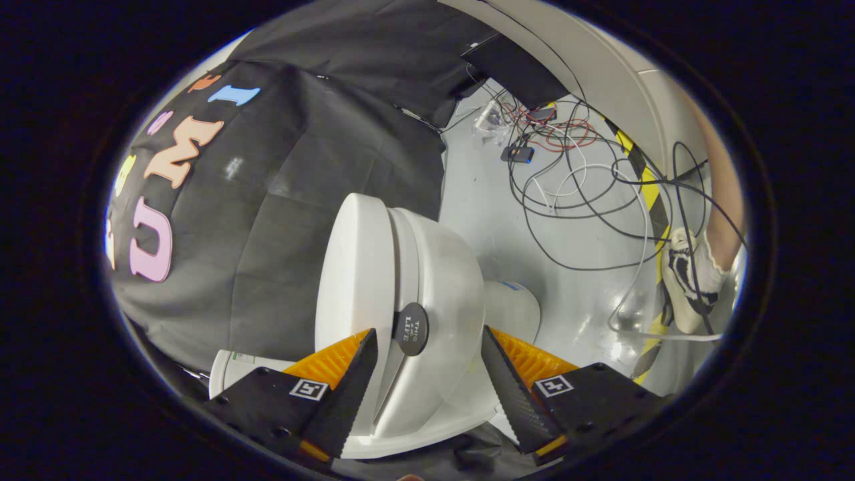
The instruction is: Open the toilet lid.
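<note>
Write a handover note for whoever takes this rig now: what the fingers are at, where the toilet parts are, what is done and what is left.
Gripper: fingers open, spread to either side of the toilet lid's edge, pressing on nothing.
Toilet lid: raised nearly upright, leaning toward the black cloth wall. A round dark tab sits on its edge, between the fingers.
Seat: looks lifted along with the lid; how far is hard to tell.
Floor beyond: loose cables, yellow-black tape, a person's foot.
Done: the lid appears open.
Left: probably just drawing the fingers back clear of the lid.
</note>
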Tool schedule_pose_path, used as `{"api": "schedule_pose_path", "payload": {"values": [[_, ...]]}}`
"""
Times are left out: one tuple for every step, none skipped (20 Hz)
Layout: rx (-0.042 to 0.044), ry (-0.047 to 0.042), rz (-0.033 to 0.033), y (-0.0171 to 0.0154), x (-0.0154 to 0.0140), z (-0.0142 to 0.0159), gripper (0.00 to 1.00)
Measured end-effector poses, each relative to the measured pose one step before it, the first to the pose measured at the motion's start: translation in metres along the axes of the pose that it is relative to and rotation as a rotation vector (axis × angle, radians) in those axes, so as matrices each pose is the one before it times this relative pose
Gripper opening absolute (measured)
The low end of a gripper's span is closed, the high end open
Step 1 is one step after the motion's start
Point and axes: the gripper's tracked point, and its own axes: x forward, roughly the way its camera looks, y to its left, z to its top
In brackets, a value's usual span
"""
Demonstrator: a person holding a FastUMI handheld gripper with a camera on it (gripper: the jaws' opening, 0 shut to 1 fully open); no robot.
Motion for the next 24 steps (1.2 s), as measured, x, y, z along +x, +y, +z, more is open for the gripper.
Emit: {"api": "schedule_pose_path", "payload": {"values": [[0.0175,0.00538,0.01304,0.00232,0.00199,0.00101,0.91],[0.00885,0.00561,0.00942,0.00137,0.00098,-0.00121,0.86],[0.00318,0.00329,0.00507,0.0004,0.00288,0.00067,0.8],[-0.00163,0.00318,0.01047,0.0033,0.0019,-0.00141,0.72],[-0.00262,0.00176,0.00732,0.00229,0.00157,0.00104,0.65],[0.0018,-0.00452,0.01239,0.00197,0.00029,0.00255,0.57],[0.00503,0.00347,0.02547,0.00618,0.00847,-0.00154,0.49],[-0.0091,0.00585,-0.00485,-0.00183,-0.00704,0.00083,0.41],[-0.01182,0.00607,-0.00136,-0.0009,-0.00022,0.00063,0.34],[-0.00824,0.00411,-0.00568,-0.00045,-0.00017,0.00039,0.34],[-0.00099,0.00616,-0.00019,-0.00046,0.00033,0.00011,0.34],[-0.00149,0.00478,0.00113,0.00064,-0.00024,-0.00054,0.34],[-0.00205,0.00243,0.00282,0.00025,-0.00036,0.00012,0.34],[0.00345,-0.00243,-0.0125,-0.00332,-0.00076,0.00385,0.34],[0.0069,-0.00508,-0.00368,-0.00457,0.00511,-0.00636,0.34],[0.0281,-0.00279,0.01207,0.00074,0.00358,0.00683,0.25],[0.0179,-0.00279,0.00234,0.00149,-0.00723,-0.00198,0.16],[0.00636,-0.00277,0.00224,0.00235,-0.00163,-0.002,0.07],[-0.00467,0.00293,-0.00174,0.0003,0.00078,-0.00095,0.07],[-0.00675,0.00308,-0.0029,-0.00062,0.00085,0.00059,0.07],[-0.01067,0.00539,-0.00331,0.00024,0.00018,0.00051,0.07],[-0.00902,-0.00045,-0.00181,0.00022,-0.00174,0.00045,0.07],[-0.0061,0.00003,-0.0011,0.00001,0.00003,0.00062,0.07],[-0.00862,-0.00375,0.00043,0.00203,-0.00077,-0.00015,0.07]]}}
